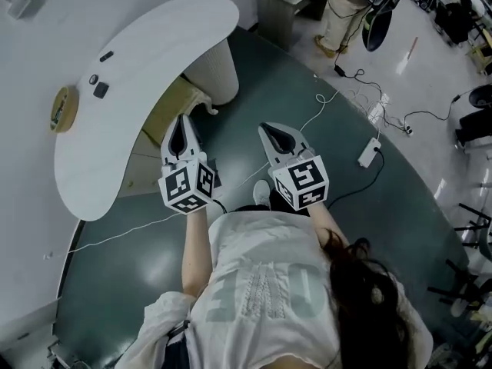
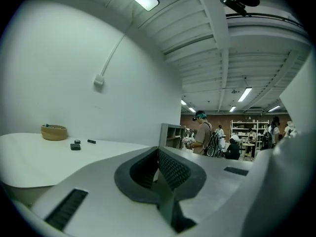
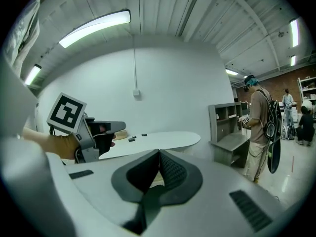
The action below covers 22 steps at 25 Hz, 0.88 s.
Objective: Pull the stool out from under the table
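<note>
A beige stool [image 1: 167, 112] stands tucked under the curved white table [image 1: 146, 60], beside the table's ribbed white pedestal [image 1: 217, 71]; the tabletop hides most of it. My left gripper [image 1: 181, 120] is shut and empty, its tips just in front of the stool's near edge and short of touching it. My right gripper [image 1: 266, 127] is also shut and empty, held over the dark floor to the right of the stool. In the left gripper view the shut jaws [image 2: 158, 150] point level across the tabletop [image 2: 39, 157]. The right gripper view shows its shut jaws [image 3: 159, 152] and the left gripper [image 3: 101, 130] beside them.
A woven basket [image 1: 64, 108] and small dark items [image 1: 100, 89] lie on the table. White cables and a power strip [image 1: 370, 151] trail over the floor at right. A grey shelf unit [image 3: 229, 127] and a standing person [image 3: 259, 127] are beyond the table.
</note>
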Each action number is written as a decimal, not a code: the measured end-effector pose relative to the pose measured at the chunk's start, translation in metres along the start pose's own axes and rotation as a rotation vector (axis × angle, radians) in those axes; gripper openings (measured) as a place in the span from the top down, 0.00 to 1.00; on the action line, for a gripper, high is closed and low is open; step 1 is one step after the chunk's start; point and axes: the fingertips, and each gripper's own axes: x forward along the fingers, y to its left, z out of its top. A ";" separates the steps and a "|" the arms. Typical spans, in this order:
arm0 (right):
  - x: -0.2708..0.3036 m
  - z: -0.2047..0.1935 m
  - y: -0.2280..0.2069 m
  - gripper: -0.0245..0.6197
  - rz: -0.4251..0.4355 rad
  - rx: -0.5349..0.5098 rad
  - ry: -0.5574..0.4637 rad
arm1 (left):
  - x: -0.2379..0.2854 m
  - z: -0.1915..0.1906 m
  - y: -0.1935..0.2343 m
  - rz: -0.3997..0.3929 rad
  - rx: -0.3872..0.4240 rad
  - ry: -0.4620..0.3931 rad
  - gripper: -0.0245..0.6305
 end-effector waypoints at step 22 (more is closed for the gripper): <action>0.098 0.088 -0.086 0.92 0.468 -0.182 -0.056 | 0.018 0.012 -0.052 0.556 -0.049 -0.089 0.92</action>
